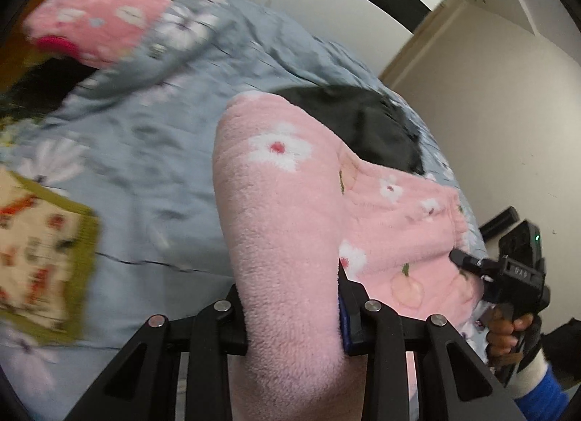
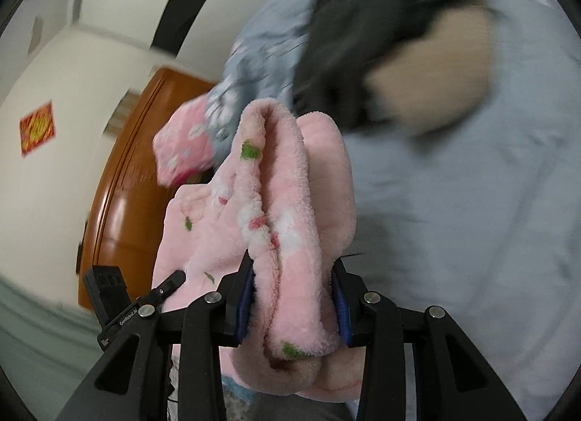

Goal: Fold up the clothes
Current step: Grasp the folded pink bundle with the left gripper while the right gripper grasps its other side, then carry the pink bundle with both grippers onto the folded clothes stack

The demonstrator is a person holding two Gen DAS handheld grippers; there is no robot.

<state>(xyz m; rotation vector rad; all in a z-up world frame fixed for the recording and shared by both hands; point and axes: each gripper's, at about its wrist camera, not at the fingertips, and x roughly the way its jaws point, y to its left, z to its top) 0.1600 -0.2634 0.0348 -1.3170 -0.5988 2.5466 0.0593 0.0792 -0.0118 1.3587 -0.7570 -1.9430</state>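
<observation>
A fluffy pink fleece garment (image 1: 283, 210) with white flowers and peach prints hangs lifted above the bed, stretched between both grippers. My left gripper (image 1: 290, 312) is shut on a thick rolled fold of it. In the right wrist view, my right gripper (image 2: 294, 308) is shut on a bunched, doubled edge of the same pink garment (image 2: 290, 203). The right gripper (image 1: 468, 261) also shows at the left wrist view's right edge, gripped by a hand (image 1: 508, 334). The left gripper's tip (image 2: 170, 281) shows at the lower left of the right wrist view.
A grey-blue floral bedsheet (image 1: 145, 148) covers the bed. On it lie a black garment (image 1: 363, 123) with beige lining (image 2: 435, 69), another pink fleece piece (image 1: 94, 18), and a cream patterned cloth with green border (image 1: 36, 257). A brown wooden board (image 2: 134, 174) stands at the bedside.
</observation>
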